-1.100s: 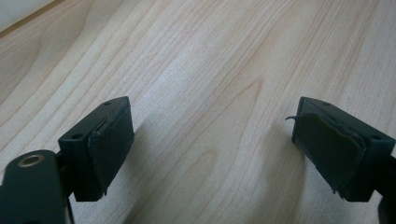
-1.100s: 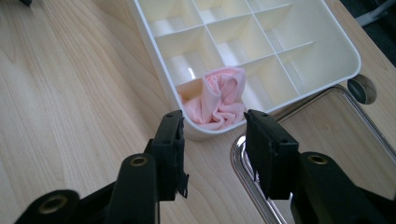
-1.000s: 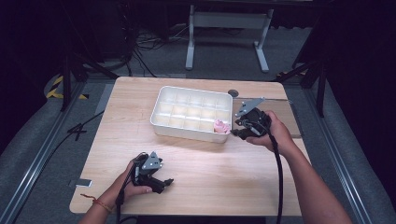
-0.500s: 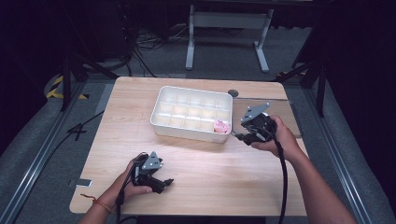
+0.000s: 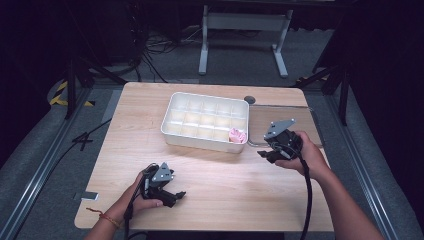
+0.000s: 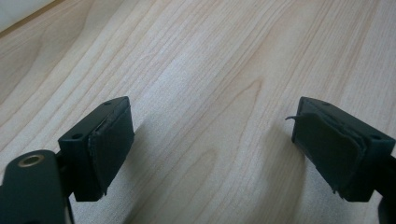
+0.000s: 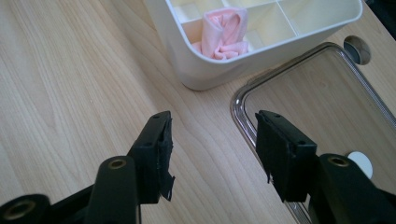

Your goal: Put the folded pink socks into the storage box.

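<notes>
Beside the white tray's near right corner, right hand-held gripper empty, just been opening, pink cloth dropped inside; left hand-held gripper wide; next likely fetching the clear lid

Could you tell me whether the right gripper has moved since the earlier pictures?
Yes. In the high view the right gripper has drawn back from the white tray toward the table's near edge, and its jaws have just been opening with nothing between them.
</notes>
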The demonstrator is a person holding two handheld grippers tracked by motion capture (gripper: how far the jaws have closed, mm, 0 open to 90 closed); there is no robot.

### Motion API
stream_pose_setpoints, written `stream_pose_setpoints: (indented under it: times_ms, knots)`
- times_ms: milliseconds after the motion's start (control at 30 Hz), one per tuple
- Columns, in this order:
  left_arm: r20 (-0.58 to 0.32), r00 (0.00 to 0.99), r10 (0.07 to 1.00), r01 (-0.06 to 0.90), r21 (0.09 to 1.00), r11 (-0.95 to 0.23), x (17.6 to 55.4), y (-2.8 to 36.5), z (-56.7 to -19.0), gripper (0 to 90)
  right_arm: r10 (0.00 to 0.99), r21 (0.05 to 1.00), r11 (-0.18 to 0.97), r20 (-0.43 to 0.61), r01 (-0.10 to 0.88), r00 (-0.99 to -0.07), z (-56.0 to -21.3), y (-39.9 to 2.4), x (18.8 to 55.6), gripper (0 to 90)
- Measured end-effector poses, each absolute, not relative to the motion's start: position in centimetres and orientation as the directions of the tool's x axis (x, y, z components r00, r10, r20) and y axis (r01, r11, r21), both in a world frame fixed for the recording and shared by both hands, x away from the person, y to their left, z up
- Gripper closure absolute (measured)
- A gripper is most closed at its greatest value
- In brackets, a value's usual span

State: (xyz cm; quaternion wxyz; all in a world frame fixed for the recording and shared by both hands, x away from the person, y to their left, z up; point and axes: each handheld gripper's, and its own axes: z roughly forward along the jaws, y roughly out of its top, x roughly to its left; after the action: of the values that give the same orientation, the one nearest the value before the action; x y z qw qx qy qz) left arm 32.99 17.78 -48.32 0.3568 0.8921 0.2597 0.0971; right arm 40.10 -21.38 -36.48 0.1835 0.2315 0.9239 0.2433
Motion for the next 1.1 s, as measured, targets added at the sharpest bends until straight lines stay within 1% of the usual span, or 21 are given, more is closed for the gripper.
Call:
stream_pose_setpoints:
  times_ms: [667,700,767,967,1100]
  knots:
    - [-0.012,0.846,0.533,0.394,0.687,-0.61,33.0,17.8,-48.3,13.0,0.518,0.5,0.789,-0.228,0.357,-0.824,-38.8,-22.9,38.5,41.8]
    - [-0.012,0.846,0.533,0.394,0.687,-0.61,33.0,17.8,-48.3,13.0,0.52,0.495,0.791,-0.231,0.361,-0.822,-39.1,-23.0,38.2,39.4]
    - [-0.012,0.846,0.533,0.394,0.687,-0.61,33.0,17.8,-48.3,13.0,0.522,0.496,0.79,-0.234,0.361,-0.82,-39.3,-23.1,38.1,38.8]
    - [-0.012,0.846,0.533,0.394,0.687,-0.61,33.0,17.8,-48.3,13.0,0.544,0.503,0.776,-0.231,0.379,-0.807,-40.1,-23.8,37.5,32.5]
    - [-0.012,0.846,0.533,0.394,0.687,-0.61,33.0,17.8,-48.3,13.0,0.555,0.514,0.766,-0.226,0.386,-0.801,-40.8,-24.4,37.0,31.7]
